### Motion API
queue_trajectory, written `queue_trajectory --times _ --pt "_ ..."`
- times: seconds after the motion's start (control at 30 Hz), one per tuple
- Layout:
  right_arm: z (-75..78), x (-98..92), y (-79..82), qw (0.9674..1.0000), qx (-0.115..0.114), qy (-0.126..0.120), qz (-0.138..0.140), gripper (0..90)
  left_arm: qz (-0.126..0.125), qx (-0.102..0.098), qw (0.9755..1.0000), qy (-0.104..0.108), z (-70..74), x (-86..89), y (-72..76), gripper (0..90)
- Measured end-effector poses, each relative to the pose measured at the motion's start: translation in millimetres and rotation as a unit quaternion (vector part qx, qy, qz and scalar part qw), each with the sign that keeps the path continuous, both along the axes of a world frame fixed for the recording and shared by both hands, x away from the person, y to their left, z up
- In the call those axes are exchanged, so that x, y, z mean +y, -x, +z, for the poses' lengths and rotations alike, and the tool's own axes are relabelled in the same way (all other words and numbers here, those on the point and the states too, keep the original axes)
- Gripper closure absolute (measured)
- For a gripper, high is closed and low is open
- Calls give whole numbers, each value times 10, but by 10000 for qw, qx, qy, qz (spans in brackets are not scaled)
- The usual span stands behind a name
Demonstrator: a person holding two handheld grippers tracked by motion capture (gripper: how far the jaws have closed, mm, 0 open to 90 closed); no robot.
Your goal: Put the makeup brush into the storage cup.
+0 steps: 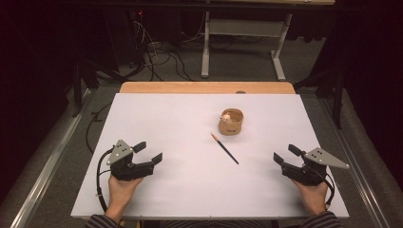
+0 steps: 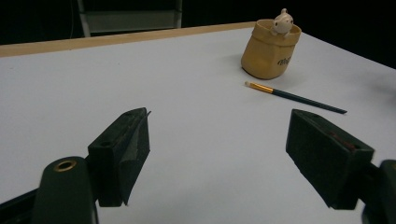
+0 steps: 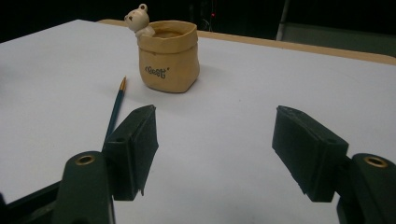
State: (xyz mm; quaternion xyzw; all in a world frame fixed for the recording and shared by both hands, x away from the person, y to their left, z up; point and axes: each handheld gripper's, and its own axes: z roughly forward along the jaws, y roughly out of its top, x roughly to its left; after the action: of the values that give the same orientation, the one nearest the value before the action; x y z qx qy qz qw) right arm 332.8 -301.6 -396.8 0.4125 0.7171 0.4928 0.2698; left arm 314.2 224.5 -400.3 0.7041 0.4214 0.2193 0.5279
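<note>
We found the paintbrush (image 1: 225,148) lying flat on the white table sheet (image 1: 190,190), just in front of the tan pot (image 1: 231,122), its gold ferrule end nearest the pot and its dark handle slanting away from the pot towards the person's side. It lay between the two tongs and well apart from both, touched by neither.

The left gripper (image 1: 148,153) sat to the left of the pot and nearer the person, held in the left hand (image 1: 121,187). In the left gripper view we saw its jaws spread wide with bare sheet between them; the pot (image 2: 271,49) stood beyond its right jaw and the brush (image 2: 295,97) just in front of that pot. The right gripper (image 1: 286,154) sat to the right of the pot, also nearer the person, in the right hand (image 1: 313,192). Its jaws likewise stood fully apart over bare sheet, with the pot (image 3: 169,57) beyond its left jaw and the brush (image 3: 115,109) running from beside the pot down behind that jaw.

The brush was thin and straight, with a dark green shaft and a shiny gold band. The pot was shaped like a soft, creased sack, glossy and ochre, with small dark lettering on its side and a pale little bear figure (image 3: 139,20) peering over its rim. The jaws were blocky, matt black wedges.
</note>
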Motion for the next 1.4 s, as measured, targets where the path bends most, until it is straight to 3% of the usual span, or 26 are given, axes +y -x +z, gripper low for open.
queue_trajectory --times 1.4 --pt "3 4 2 10000 -22 -28 -6 331 14 6 10000 55 1 33 4 223"
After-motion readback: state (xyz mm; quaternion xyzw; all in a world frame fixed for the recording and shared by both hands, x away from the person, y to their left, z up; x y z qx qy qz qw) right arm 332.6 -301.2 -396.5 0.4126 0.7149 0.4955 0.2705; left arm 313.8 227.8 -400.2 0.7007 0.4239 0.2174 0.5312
